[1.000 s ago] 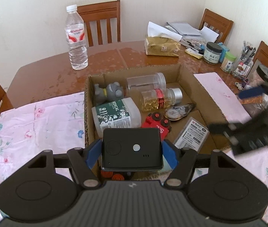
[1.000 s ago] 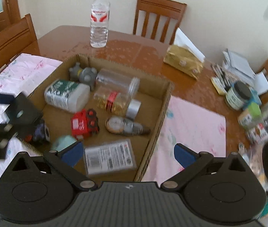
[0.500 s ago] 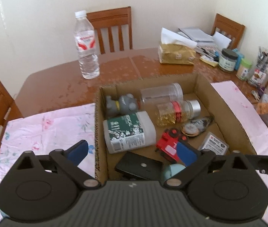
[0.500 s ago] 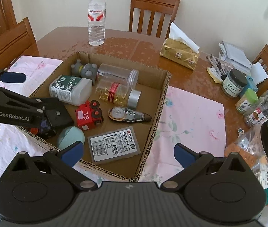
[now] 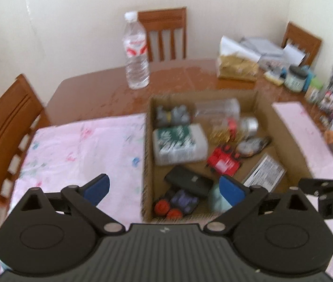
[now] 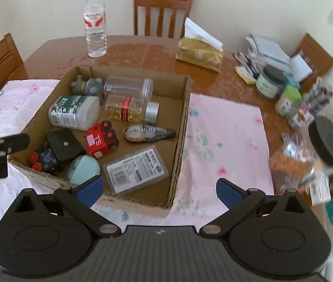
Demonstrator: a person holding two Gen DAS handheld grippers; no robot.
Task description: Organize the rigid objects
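An open cardboard box [image 6: 185,122] on the table holds several rigid objects: a black case [image 6: 64,146], a white and green bottle [image 6: 73,112], a red toy [image 6: 100,141], a clear jar [image 6: 129,89], a gold-filled bottle [image 6: 131,110] and a flat packet [image 6: 136,169]. The black case [image 5: 188,183] also lies in the box's near left corner in the left wrist view. My left gripper [image 5: 164,189] is open and empty, above the box's left wall [image 5: 146,155]. My right gripper [image 6: 158,191] is open and empty, at the box's near wall.
A water bottle [image 6: 94,23] and a gold tissue pack [image 6: 199,51] stand behind the box. Jars and pens [image 6: 284,89] crowd the right side; a lidded plastic jar [image 6: 312,155] is near right. Pink cloths [image 6: 222,141] flank the box. Chairs surround the table.
My left gripper let go of the black case, which now lies in the box, opened, and drew back to the left. My right gripper shifted slightly right.
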